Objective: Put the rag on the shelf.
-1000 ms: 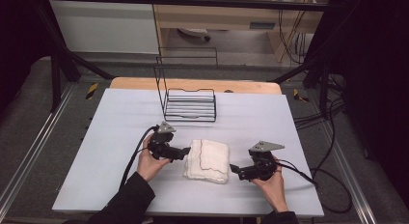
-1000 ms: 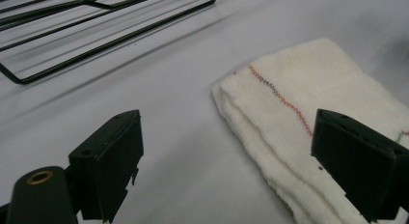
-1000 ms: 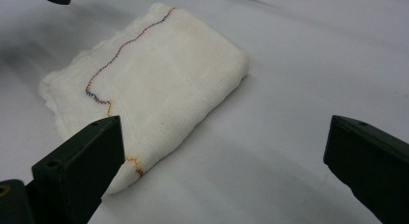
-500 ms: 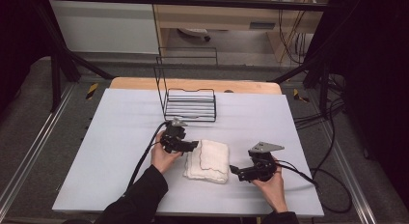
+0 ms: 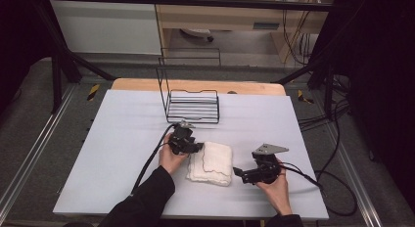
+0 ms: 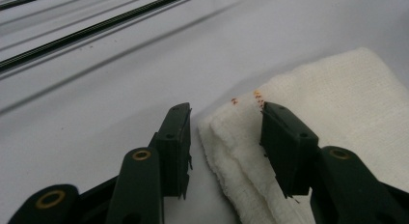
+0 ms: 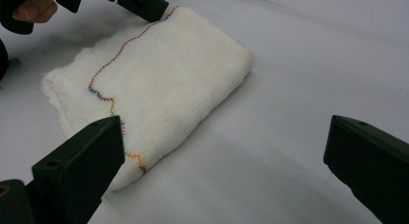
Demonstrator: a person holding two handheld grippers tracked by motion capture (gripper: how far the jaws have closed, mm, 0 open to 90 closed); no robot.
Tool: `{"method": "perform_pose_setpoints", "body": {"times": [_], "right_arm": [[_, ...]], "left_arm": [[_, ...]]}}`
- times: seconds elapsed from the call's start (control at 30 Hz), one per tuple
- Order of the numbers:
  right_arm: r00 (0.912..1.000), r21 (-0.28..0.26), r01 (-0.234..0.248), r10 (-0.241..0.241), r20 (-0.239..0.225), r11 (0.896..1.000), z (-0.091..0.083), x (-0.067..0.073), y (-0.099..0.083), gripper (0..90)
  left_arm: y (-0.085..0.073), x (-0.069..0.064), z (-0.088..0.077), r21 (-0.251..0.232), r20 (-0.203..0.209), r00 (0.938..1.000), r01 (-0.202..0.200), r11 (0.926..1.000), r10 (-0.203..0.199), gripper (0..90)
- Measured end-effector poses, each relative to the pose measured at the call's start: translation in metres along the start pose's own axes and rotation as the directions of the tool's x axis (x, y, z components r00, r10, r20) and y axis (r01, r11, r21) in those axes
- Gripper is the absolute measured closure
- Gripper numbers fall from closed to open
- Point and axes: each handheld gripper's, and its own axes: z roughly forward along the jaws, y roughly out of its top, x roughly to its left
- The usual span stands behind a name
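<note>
A folded white towel with a coloured stitched hem lies on the table in front of the person. My left gripper is at its far left corner. In the left gripper view the towel's corner lies between the jaws of the left gripper. These jaws have just been closing; one pad rests against the cloth, and the other stands a little clear. My right gripper sits low to the right of the towel with its jaws wide apart. The right gripper view has the towel ahead of the right gripper.
A black wire rack stands upright behind the towel, near the table's far edge. The pale grey table top stretches wide to the left and right. Cables trail from both grippers toward the near edge.
My left gripper has moved right and slightly away, onto the towel's far left corner, and its jaws have narrowed around it. The right gripper has stayed put.
</note>
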Motion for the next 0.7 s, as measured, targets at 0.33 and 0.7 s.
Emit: {"method": "perform_pose_setpoints", "body": {"times": [0.33,0.7], "right_arm": [[0.9999,-0.003,-0.01,0.01,0.001,1.0,-0.0002,0.0003,0.0005,1.4],[0.9999,-0.008,-0.015,0.015,-0.002,1.0,-0.0002,-0.0005,0.0017,1.5]], "left_arm": [[0.0001,-0.004,0.0032,0.01,0.005,0.9999,-0.013,0.9999,0.013,61.2],[0.0003,-0.0047,0.0039,0.018,0.025,0.9997,-0.005,0.9998,0.005,74.9]]}}
